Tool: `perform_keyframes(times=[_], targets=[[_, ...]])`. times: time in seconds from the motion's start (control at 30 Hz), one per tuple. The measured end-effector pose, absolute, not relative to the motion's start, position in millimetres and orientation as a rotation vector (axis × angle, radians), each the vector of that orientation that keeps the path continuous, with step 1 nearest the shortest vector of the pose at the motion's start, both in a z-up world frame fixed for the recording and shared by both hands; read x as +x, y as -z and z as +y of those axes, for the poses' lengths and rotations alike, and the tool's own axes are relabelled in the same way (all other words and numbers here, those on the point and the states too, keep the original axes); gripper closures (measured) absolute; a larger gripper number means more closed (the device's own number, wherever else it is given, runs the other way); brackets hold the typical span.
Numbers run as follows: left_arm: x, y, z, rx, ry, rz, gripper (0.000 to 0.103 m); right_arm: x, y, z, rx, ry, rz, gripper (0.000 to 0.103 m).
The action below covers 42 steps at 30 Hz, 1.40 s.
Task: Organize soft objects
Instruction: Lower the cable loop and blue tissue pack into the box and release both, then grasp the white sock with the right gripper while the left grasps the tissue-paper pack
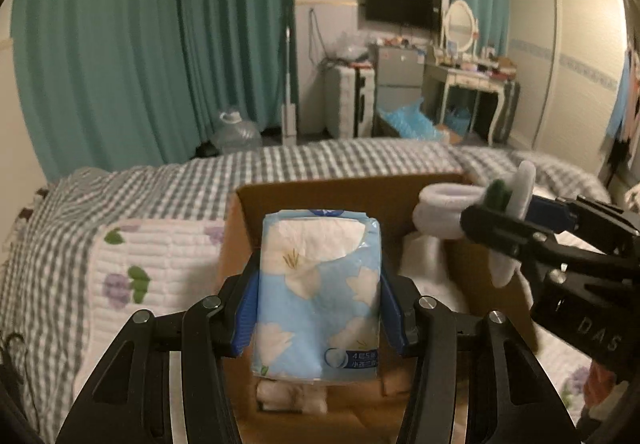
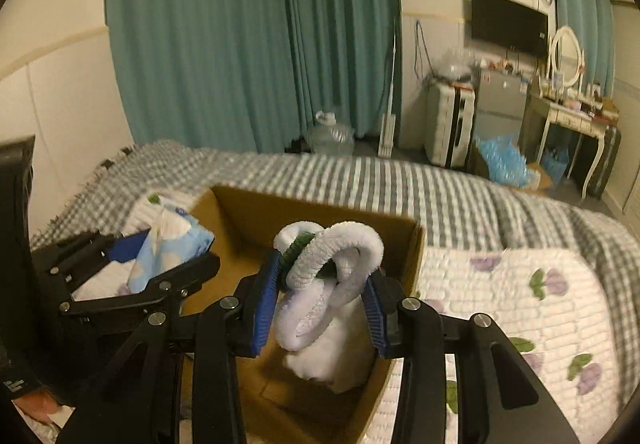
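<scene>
Left wrist view: the left gripper [image 1: 318, 288] clamps a blue tissue pack [image 1: 318, 296] above the cardboard box [image 1: 360, 196] on the bed [image 1: 160, 180]. Right wrist view: the right gripper [image 2: 322, 304] squeezes a white fuzzy slipper [image 2: 332, 276] over the same box.

Left gripper [image 1: 320, 292] clamps a blue floral tissue pack [image 1: 318, 296]; right gripper [image 2: 320, 304] pinches a white fluffy slipper [image 2: 328, 276].

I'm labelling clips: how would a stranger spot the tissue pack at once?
On the checkered bed sits an open cardboard box. Over it, the left gripper clamps the tissue pack: light blue with white lilies, unlike the white plush the right gripper holds.
</scene>
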<state>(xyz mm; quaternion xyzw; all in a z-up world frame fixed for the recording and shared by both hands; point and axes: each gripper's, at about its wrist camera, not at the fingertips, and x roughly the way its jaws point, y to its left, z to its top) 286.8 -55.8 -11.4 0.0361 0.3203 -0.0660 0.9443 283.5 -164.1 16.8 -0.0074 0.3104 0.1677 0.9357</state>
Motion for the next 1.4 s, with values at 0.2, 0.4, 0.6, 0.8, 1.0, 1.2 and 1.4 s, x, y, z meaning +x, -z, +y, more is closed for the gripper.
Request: perform_keyframes(times=[0.2,0.4,0.6,0.8,1.0,1.2,1.4], targets=[[299.9,31.8,-63.3,0.086,0.116,0.684,0.050,300.5,2.4,-173.1,0.015,-0.349,0.609,0.045],[289.5,23.8,-64.4,0.058,0.106,0.684,0.032,285.3,-15.9,-189.9,0.050,-0.320,0.557,0.021],[248.5,-20.9,-65.9,0.093,0.080,0.593,0.032,245.9,-54.0,-198.0,0.016,-0.291,0.501,0.010],[184.3,-81.2,-52.0,0.074,0.053,0.499,0.024,179.3,-91.9,-202.1,-0.016,-0.288,0.452,0.005],[111.5,-118.9,-37.1,0.092,0.039,0.432,0.024,112.7,-90.4,-192.0,-0.082,-0.324,0.485,0.004],[74.3,-104.1,-21.6,0.114,0.080,0.527,0.024,77.8,-49.7,-164.8,-0.083,-0.391,0.589,0.004],[53.8,-52.9,-6.9,0.109,0.055,0.634,0.024,71.5,11.4,-132.0,-0.143,-0.445,0.741,0.004]])
